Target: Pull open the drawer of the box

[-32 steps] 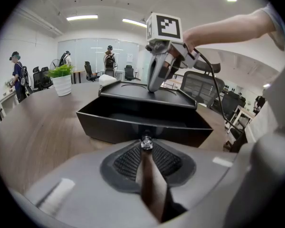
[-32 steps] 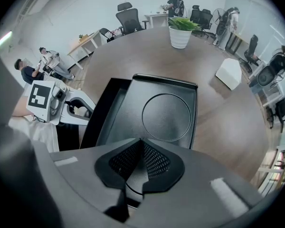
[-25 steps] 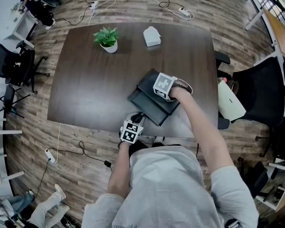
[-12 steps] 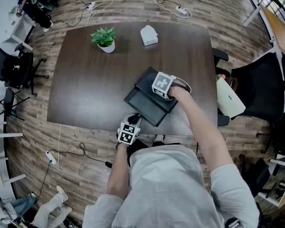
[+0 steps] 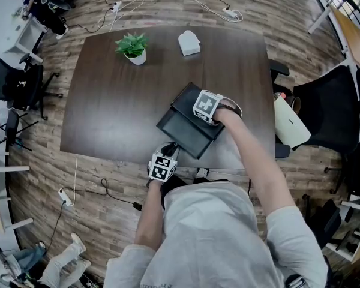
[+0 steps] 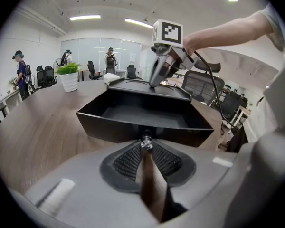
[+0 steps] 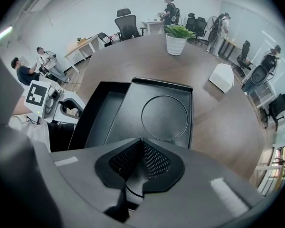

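Note:
A flat black box [image 5: 189, 104] lies on the dark wooden table [image 5: 114, 107], near its front edge. Its drawer [image 5: 179, 129] is slid out toward me and is empty inside [image 6: 133, 115]. My left gripper [image 5: 170, 150] is at the drawer's front, shut on the small knob [image 6: 146, 142]. My right gripper [image 5: 203, 114] stands on the box lid [image 7: 165, 114], jaws shut with nothing between them, tips resting on the lid by its round recess. The right gripper [image 6: 162, 65] also shows upright on the box in the left gripper view.
A potted plant [image 5: 132, 47] and a white box [image 5: 189, 42] stand at the table's far side. Office chairs [image 5: 330, 110] stand to the right and a black chair [image 5: 21, 86] to the left. Cables [image 5: 102, 191] run over the floor. People stand in the background.
The drawer has slid a little further out of the box toward me, with my left gripper drawing back along with it. The right gripper stays on the lid.

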